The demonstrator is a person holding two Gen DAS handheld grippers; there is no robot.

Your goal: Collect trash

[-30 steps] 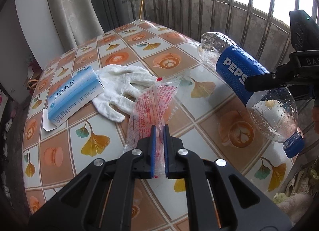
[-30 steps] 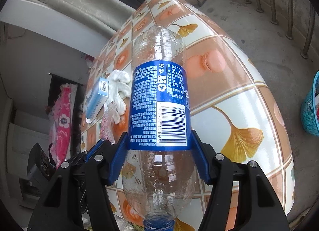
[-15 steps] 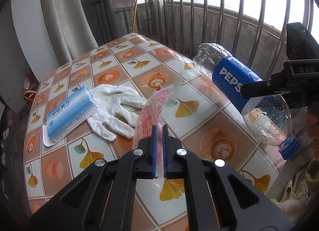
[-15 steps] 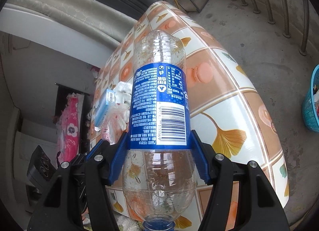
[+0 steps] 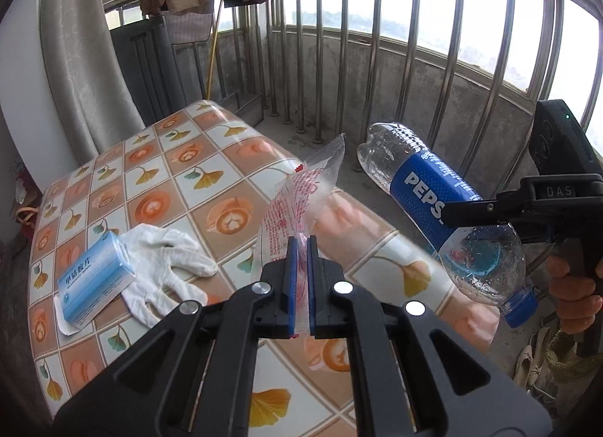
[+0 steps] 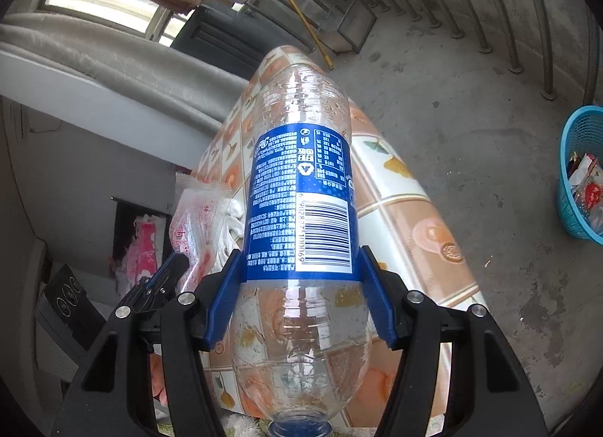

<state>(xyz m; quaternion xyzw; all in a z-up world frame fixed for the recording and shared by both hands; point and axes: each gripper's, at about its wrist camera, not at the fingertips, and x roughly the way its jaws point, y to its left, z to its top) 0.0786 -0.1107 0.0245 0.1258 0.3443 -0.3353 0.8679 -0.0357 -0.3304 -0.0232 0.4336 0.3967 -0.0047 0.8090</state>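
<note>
Both pieces of trash are now off the table (image 5: pixel 211 180) and in the air, which is the change from a second ago: then the wrapper's far end lay on the patterned cloth just beside the glove, and the bottle hung low over the table's right edge.

Left gripper (image 5: pixel 299 248): clenched on the lower end of a clear plastic wrapper (image 5: pixel 297 192) with red print. The wrapper stands up from the blue pads, its free end over the table's far right edge, touching nothing. The view has lifted with it; more railing and floor show than before.

Right gripper (image 6: pixel 299 267): grasping the empty Pepsi bottle (image 6: pixel 301 195) across the bottom of its blue label, pads pressed on both sides, cap end toward the camera. From the left wrist view the bottle (image 5: pixel 444 210) hangs past the table's right edge, over bare floor, held by the right gripper (image 5: pixel 486 207) with a hand (image 5: pixel 574 286) on its grip.

Left behind near the table's left edge: a white glove (image 5: pixel 166 267) and a blue medicine box (image 5: pixel 94 282), touching each other.

A blue mesh basket (image 6: pixel 580 173) stands on the floor well apart from the table, already holding scraps. My reading: pick-up is done for these two items and the carry toward that basket is under way; release over it comes next. Glove and box may want a second trip, if they count as trash.
</note>
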